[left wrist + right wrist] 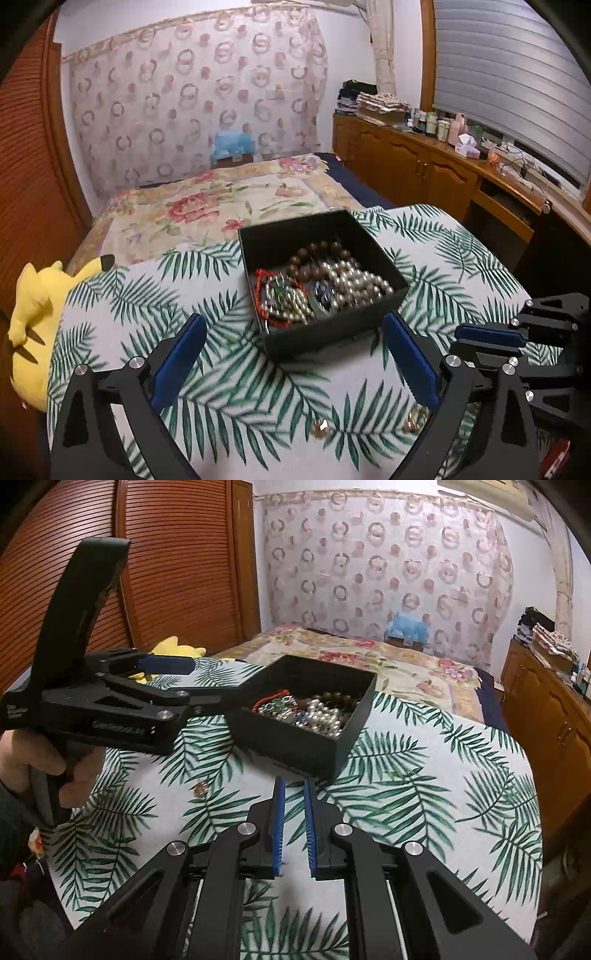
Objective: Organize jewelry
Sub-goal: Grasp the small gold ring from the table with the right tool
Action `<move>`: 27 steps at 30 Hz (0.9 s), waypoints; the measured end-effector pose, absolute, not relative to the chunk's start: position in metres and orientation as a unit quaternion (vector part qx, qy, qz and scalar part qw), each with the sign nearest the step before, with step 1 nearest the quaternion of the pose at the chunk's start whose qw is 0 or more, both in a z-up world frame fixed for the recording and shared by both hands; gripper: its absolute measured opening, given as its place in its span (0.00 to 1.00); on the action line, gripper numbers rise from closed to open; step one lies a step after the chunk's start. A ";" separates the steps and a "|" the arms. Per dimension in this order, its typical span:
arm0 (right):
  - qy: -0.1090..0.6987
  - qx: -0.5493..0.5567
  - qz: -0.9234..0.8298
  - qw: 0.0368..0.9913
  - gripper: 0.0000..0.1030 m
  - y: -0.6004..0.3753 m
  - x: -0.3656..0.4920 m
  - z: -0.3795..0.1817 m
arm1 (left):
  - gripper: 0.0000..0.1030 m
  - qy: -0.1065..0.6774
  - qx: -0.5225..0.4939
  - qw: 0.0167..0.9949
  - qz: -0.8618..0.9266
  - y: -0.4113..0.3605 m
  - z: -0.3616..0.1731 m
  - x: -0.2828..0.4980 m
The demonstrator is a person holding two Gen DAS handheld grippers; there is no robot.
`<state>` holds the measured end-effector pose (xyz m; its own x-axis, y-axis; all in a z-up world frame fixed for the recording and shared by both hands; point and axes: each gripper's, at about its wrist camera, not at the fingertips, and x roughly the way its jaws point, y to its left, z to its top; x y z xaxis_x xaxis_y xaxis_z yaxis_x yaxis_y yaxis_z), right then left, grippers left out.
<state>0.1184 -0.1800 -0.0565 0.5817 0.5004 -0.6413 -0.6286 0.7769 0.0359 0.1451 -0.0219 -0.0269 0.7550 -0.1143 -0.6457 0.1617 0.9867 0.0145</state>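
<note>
Standing on the leaf-print cloth (236,384), the black box (354,328) already holds pearls (364,282), brown beads (314,258) and a red cord. Two small gold pieces (319,428) lie loose on the cloth, just before the left gripper (295,363), whose jaws stand wide apart and empty. The right gripper (294,827) is nearly closed on nothing. I think these pieces are light, hard and slippery; a pinch across the middle seems safest.

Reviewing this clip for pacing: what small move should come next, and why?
Probably lower the open left tool onto a small gold piece lying on the leaf-print cloth: the black box already holds beads and pearls, while these pieces lie outside it.
</note>
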 end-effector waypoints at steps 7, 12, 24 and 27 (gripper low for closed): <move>0.331 -0.098 0.327 0.880 0.32 -0.177 0.106 -0.063 | 0.91 0.351 0.038 0.933 -0.071 -0.013 -0.041 0.124; 0.340 -0.102 0.334 0.873 0.32 -0.172 0.100 -0.070 | 0.91 0.360 0.033 0.930 -0.063 -0.001 -0.051 0.115; 0.367 -0.137 0.351 0.850 0.32 -0.154 0.091 -0.092 | 0.91 0.383 0.013 0.921 -0.067 0.026 -0.069 0.087; 0.380 -0.144 0.350 0.844 0.32 -0.150 0.095 -0.097 | 0.91 0.387 0.015 0.919 -0.068 0.026 -0.072 0.084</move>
